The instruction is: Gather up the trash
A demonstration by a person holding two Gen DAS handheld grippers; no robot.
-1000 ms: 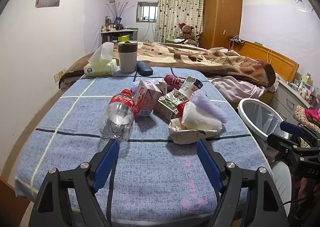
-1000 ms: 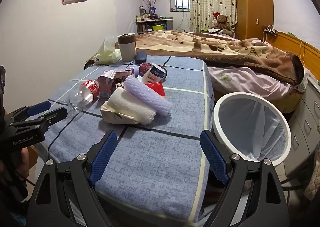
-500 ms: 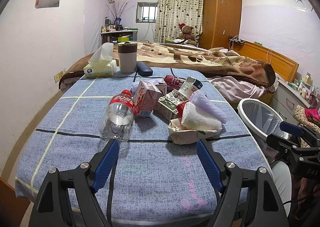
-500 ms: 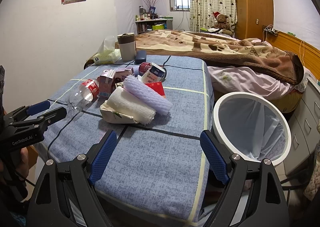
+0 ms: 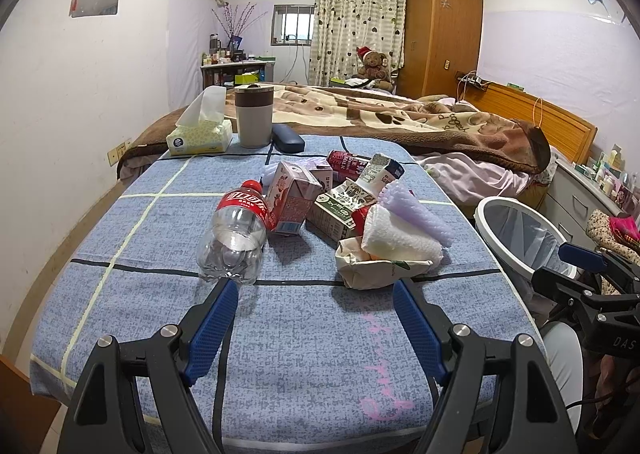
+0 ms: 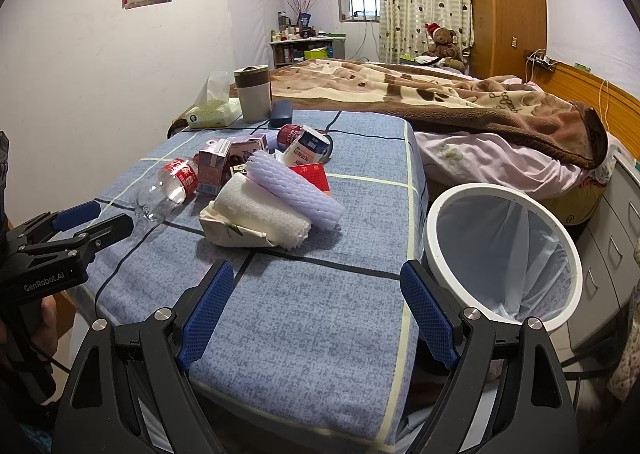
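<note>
Trash pile, mid-frame on the bench (image 5: 280, 334); bin (image 6: 436, 214) at right edge, both grippers empty.
Bottle (image 5: 236, 238): empty, light, slick, likely to roll; take across the waist. Cartons (image 5: 292, 198): light, crushable; pinch flat sides. Foam rolls (image 6: 280, 198): soft. Left gripper (image 5: 316, 312) and right gripper (image 6: 316, 294): fingers spread.

A: How many bottles? 
B: 1 clear plastic bottle (image 5: 234, 236) with a red label.

A: Cartons? 
B: At least 3 cartons: 1 pink carton (image 5: 292, 200), 1 green-printed carton (image 5: 334, 214), 1 white-topped carton (image 6: 308, 150).

A: Foam rolls? 
B: 2: 1 white foam roll (image 6: 262, 210), 1 lilac foam roll (image 6: 294, 190).

A: Bins? 
B: 1 white bin (image 6: 500, 190). Also 1 tissue box (image 5: 199, 137) and 1 mug (image 5: 253, 116).
</note>
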